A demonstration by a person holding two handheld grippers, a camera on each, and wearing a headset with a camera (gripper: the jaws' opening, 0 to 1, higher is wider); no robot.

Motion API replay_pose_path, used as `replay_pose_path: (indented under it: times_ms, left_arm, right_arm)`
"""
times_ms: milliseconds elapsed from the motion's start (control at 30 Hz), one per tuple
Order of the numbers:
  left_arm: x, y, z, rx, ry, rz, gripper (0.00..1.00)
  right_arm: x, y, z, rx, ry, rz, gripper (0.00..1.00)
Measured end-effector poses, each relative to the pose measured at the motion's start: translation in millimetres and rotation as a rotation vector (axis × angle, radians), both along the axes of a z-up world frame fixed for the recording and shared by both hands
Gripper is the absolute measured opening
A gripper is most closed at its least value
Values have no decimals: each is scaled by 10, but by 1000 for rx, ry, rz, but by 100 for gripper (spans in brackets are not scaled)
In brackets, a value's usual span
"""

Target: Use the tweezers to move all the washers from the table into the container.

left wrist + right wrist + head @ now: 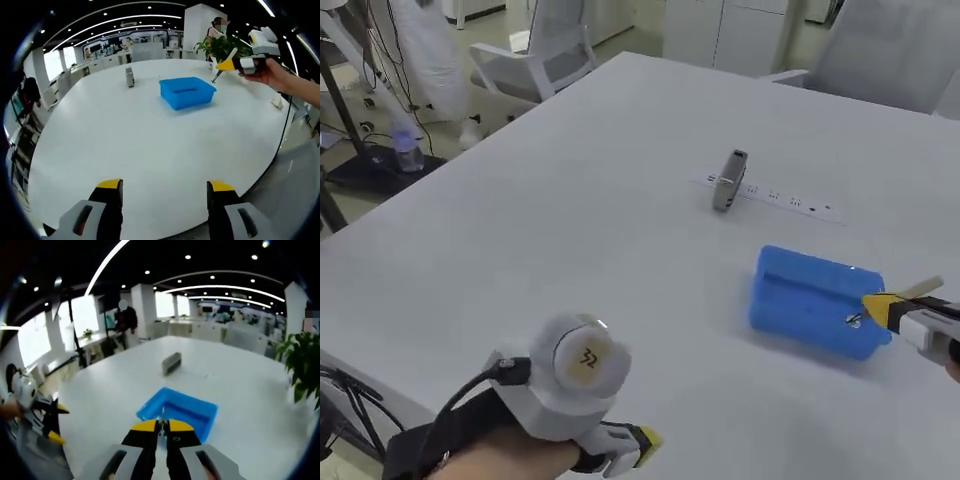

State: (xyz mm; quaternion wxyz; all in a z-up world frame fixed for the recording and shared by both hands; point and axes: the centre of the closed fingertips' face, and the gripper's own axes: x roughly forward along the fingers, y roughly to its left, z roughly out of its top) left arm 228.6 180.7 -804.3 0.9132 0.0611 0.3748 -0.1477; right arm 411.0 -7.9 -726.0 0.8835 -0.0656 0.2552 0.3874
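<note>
Now | step, as I judge: drop-off | right gripper (161, 427) pinches tweezers (162, 415), tips over blue container (805, 310) at lower right of head view | washer in tips: too small to tell | left gripper (165, 187) spread, idle at lower left | next: I ease the tips apart over the container.

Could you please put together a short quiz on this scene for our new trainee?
1. True or false: the left hand-held gripper has its jaws shut.
2. Where are the tips of the tweezers? A. Over the blue container. B. Over the grey block. C. Over a chair.
3. Fill in: the tweezers are clamped in the ____ hand-held gripper.
Key: 1 false, the jaws stand apart; 2 A; 3 right, the right hand-held gripper is shut on them.
</note>
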Motion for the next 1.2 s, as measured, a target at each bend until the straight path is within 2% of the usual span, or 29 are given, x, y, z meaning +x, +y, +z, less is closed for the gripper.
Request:
replay_pose_path:
  times_ms: [67, 133, 167, 233, 367, 433, 500, 567, 633, 700, 767, 800, 867, 967, 1033, 1100, 1200]
  left_arm:
    - [21, -2, 64, 12, -51, 4, 73]
    - [55, 65, 65, 46, -77, 19, 72]
    - [58, 76, 69, 59, -79, 19, 70]
    - [74, 92, 95, 73, -96, 22, 69]
    - [49, 71, 76, 96, -86, 11, 71]
    - [51, 68, 94, 108, -94, 6, 71]
    - [59, 82, 111, 116, -103, 9, 71]
    - [62, 89, 110, 115, -102, 14, 71]
    - [73, 104, 131, 122, -113, 22, 71]
    - [66, 104, 106, 120, -96, 24, 71]
    - [70, 120, 107, 132, -97, 28, 72]
    - [75, 123, 118, 134, -103, 29, 72]
    - [88, 143, 139, 139, -117, 39, 73]
    - [79, 145, 141, 131, -113, 41, 73]
    - [81, 148, 138, 143, -115, 38, 73]
    - [83, 154, 133, 159, -116, 35, 73]
    - [89, 156, 125, 161, -116, 32, 73]
  right_arm:
    - [44, 1, 9, -2, -1, -3, 2]
    - [52, 23, 16, -5, 1, -5, 2]
    - [65, 39, 11, -14, 0, -6, 2]
    - [105, 68, -6, -29, -4, -3, 2]
    - [223, 102, -110, -69, -5, -8, 2]
    - [303, 76, -163, -84, 3, -10, 2]
    - [368, 70, -277, -103, 15, -20, 2]
    - [395, 60, -292, -118, 20, -27, 2]
    - [452, 51, -428, -144, 42, -29, 3]
    - [505, 50, -502, -164, 51, -28, 3]
    - [502, 65, -524, -156, 75, -30, 3]
    - [527, 59, -603, -160, 87, -33, 3]
    - [560, 6, -716, -197, 99, -47, 3]
    - [551, -9, -771, -198, 119, -54, 3]
    - [602, -25, -834, -213, 126, -50, 3]
    - [485, 4, -798, -231, 131, -47, 3]
    - [525, -29, -888, -246, 145, -44, 3]
